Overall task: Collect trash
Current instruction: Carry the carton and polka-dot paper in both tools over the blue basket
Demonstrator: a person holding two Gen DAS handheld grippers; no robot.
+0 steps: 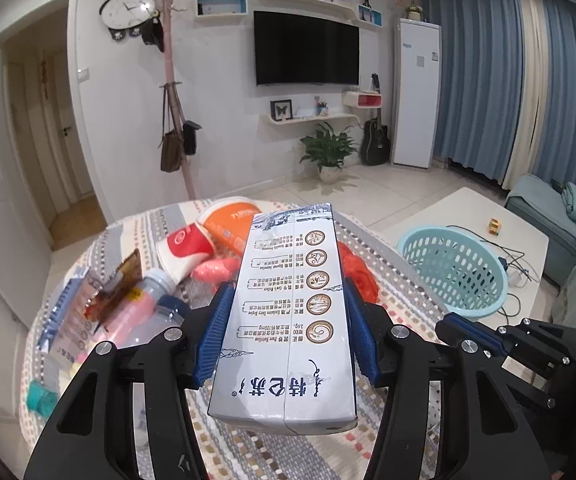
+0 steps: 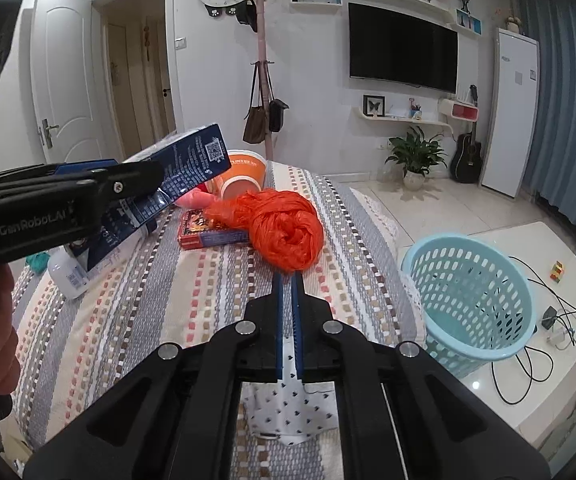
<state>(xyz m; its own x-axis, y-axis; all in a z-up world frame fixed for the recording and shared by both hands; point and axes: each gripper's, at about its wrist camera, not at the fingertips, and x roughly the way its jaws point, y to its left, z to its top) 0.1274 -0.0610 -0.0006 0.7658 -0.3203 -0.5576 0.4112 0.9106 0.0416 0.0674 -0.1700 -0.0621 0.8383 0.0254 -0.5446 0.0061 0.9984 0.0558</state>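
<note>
one carton up, one bag pinched

one milk carton [image 1: 288,320] sits clamped in the left gripper [image 1: 288,328], lifted above the table [image 2: 135,300]; it could slip sideways. the right gripper [image 2: 288,280], jaws nearly together, nips the orange bag [image 2: 283,232], which may tear free. one blue basket [image 2: 468,300] waits beside. two cups, two bottles remain.

Pale-blue basket [image 2: 472,300], orange bag [image 2: 283,232], striped tablecloth [image 2: 159,300].

Ahead of us the striped table [image 2: 135,320] lies bare up to the orange bag [image 2: 288,236]. Cups [image 1: 191,248], a bottle [image 1: 143,312] and wrappers [image 1: 115,292] crowd its far left. The blue basket [image 2: 468,300] stands open-topped beside its right edge.
</note>
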